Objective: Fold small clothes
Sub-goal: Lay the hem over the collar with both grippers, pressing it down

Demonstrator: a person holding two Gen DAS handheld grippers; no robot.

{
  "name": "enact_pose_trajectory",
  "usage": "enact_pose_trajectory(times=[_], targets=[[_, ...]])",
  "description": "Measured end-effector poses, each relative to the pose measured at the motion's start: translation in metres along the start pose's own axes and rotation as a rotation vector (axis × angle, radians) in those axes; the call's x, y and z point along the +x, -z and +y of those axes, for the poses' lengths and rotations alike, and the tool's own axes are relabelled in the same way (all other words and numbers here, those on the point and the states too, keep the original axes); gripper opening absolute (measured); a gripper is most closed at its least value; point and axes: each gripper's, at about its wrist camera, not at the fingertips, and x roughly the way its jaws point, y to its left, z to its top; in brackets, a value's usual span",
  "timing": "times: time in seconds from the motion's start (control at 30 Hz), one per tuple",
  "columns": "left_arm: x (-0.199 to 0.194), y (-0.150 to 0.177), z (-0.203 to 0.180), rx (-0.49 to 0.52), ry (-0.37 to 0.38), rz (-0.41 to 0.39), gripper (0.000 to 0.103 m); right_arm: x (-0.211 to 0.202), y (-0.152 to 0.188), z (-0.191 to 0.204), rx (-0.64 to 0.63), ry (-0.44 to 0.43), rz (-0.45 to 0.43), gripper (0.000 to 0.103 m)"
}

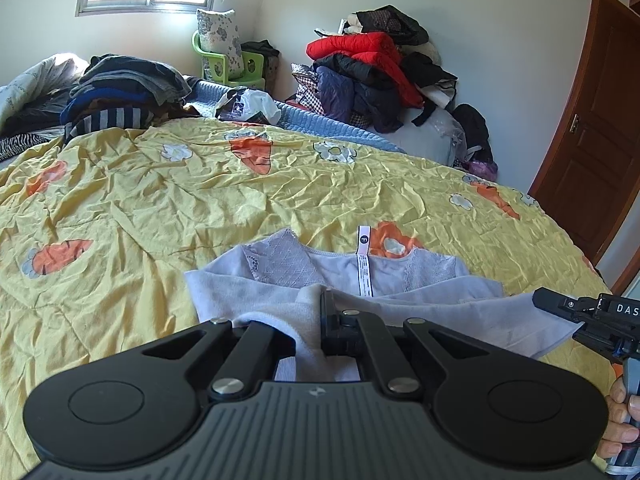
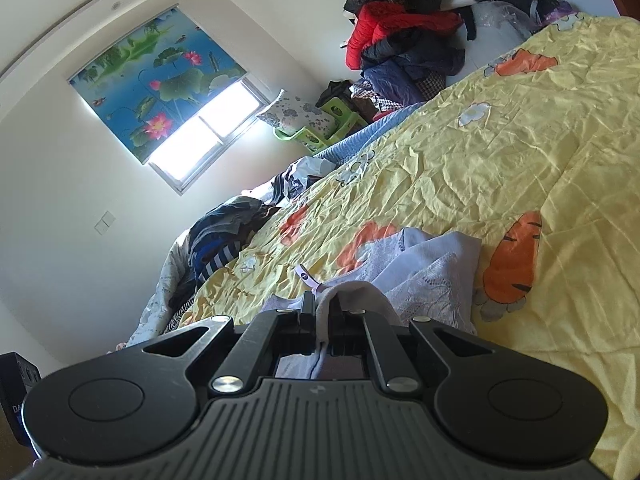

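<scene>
Here the lavender garment [image 1: 340, 276] lies flat on the yellow quilt [image 1: 160, 184], lace neckline and label [image 1: 364, 264] at its far end. The left gripper [image 1: 326, 312] and right gripper [image 2: 320, 316] are each clamped tight on its near hem. The free cloth extends directly ahead of both, equally near, so the fold probably runs forward.

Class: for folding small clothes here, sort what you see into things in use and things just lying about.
In use: lilac garment; left gripper; right gripper.

Lying about: coat pile; folded stack; pillow; plastic bag; yellow quilt.
</scene>
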Motion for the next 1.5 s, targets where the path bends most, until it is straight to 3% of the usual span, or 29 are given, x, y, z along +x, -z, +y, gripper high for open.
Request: enact_pose_trajectory(times=[0.7,1.13,1.37,1.43,1.5], targets=[[0.068,-0.026,0.012,-0.023,0.005,0.086,0.002,0.055,-0.025,-0.026,0.080,0.042,0.009,0.011],[0.101,-0.020,0.010,0.015,-0.034,0.156,0.003,0.078,-0.024,-0.052,0.116,0.097,0.050,0.014],[0.108,-0.024,0.017,-0.043,-0.015,0.186,0.003,0.083,-0.026,-0.057,0.115,0.103,0.067,0.014],[0.110,-0.026,0.021,-0.062,-0.003,0.202,0.003,0.086,-0.028,-0.057,0.120,0.099,0.077,0.018],[0.112,-0.028,0.026,-0.088,0.013,0.217,0.003,0.089,-0.029,-0.056,0.124,0.091,0.088,0.032]])
